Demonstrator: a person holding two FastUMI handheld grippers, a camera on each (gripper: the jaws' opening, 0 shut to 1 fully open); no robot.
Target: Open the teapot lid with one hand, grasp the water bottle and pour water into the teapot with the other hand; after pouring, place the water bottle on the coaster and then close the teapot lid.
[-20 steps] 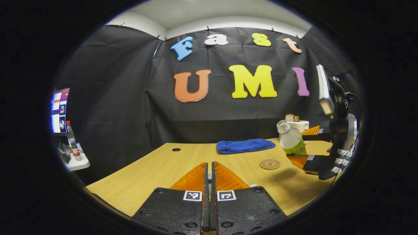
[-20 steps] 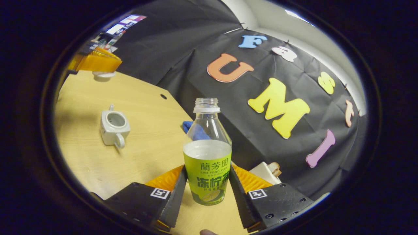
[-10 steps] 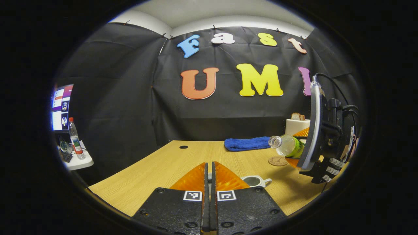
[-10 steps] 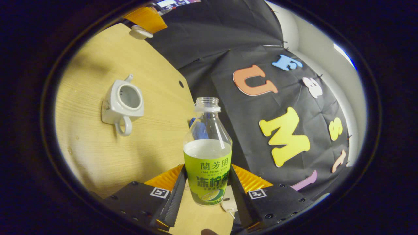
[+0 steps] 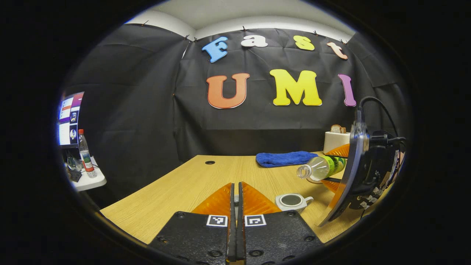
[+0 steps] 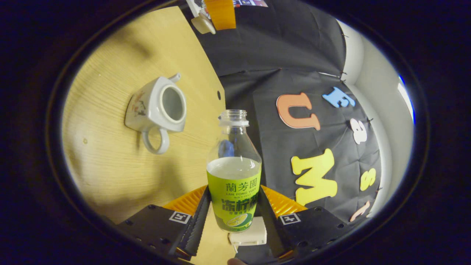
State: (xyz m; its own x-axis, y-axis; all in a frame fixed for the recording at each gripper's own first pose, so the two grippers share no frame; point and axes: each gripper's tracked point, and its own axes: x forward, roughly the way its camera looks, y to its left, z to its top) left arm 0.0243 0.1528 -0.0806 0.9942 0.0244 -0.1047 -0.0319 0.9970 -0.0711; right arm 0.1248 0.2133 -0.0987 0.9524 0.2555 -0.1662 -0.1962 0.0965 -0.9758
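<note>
Tipping the clear plastic water bottle with the green label (image 6: 234, 176) over on its side, you bring its open mouth near the small white teapot (image 6: 157, 107) so the water can run in. Your right gripper (image 6: 233, 221) squeezes the bottle from both sides, low down on the label — that keeps the mouth free and far out in front. In the right gripper view the teapot sits at about ten o'clock from the bottle, still apart from it, with its round hole open and no lid on it.

Your left gripper (image 5: 236, 235) has its fingers pressed close together. In the right gripper view, at twelve o'clock, it seems to hold a little white lid (image 6: 203, 25) up off the wooden table (image 5: 191, 184) — I think so it stays out of the way.

The round brown coaster (image 5: 312, 180) lies just under the bottle, at about one o'clock from the teapot, ready for later. The water looks level inside and none is spilling yet.
</note>
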